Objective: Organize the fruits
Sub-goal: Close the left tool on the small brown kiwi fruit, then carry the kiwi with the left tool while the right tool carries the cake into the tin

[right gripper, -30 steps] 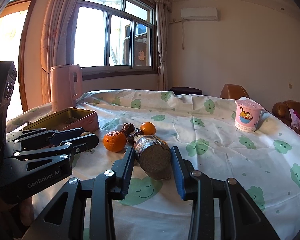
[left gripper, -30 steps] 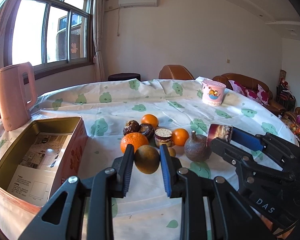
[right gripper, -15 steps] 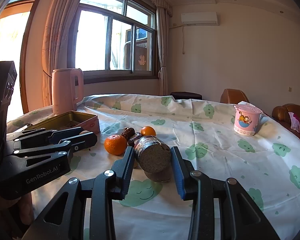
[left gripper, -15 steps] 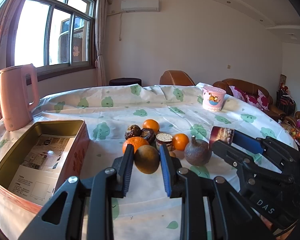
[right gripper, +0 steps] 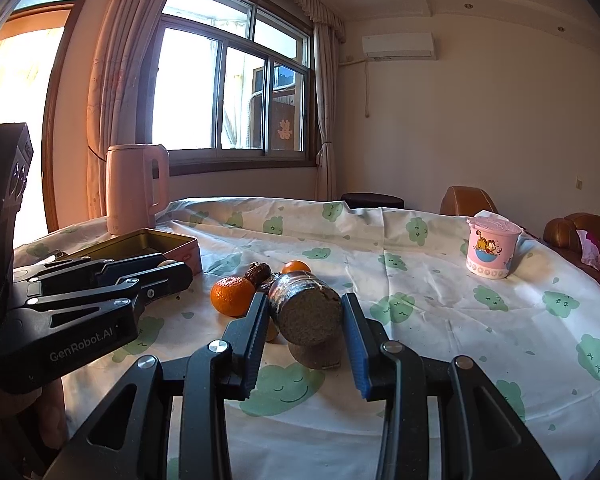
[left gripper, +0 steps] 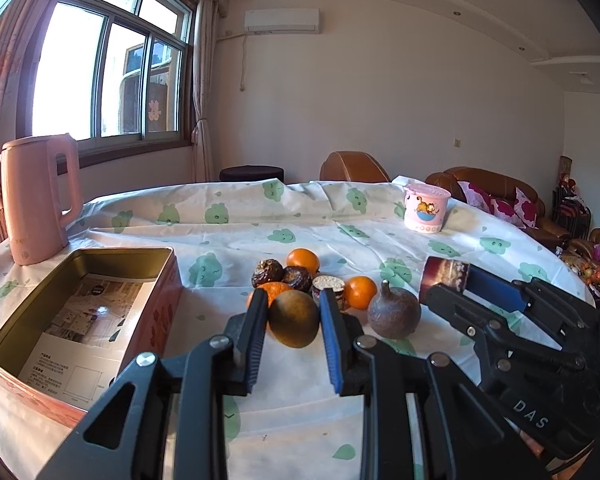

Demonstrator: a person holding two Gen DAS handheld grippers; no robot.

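My left gripper (left gripper: 294, 314) is shut on a round olive-brown fruit (left gripper: 294, 324), held just above the tablecloth in front of the fruit pile. The pile holds oranges (left gripper: 303, 260), dark wrinkled fruits (left gripper: 267, 272), a short roll (left gripper: 328, 285) and a brown pear-shaped fruit (left gripper: 394, 312). My right gripper (right gripper: 304, 314) is shut on a dark-wrapped brown roll (right gripper: 304, 308), lifted over the pear-shaped fruit (right gripper: 316, 356). An open tin box (left gripper: 100, 312) lies to the left, lined with printed paper. In the left wrist view the right gripper (left gripper: 448, 284) is beside the pile.
A pink kettle (left gripper: 40, 200) stands behind the tin near the window. A pink lidded cup (left gripper: 426, 212) sits at the far right of the table (left gripper: 260, 216). In the right wrist view the left gripper (right gripper: 156, 276) fills the left side. Sofas stand beyond the table.
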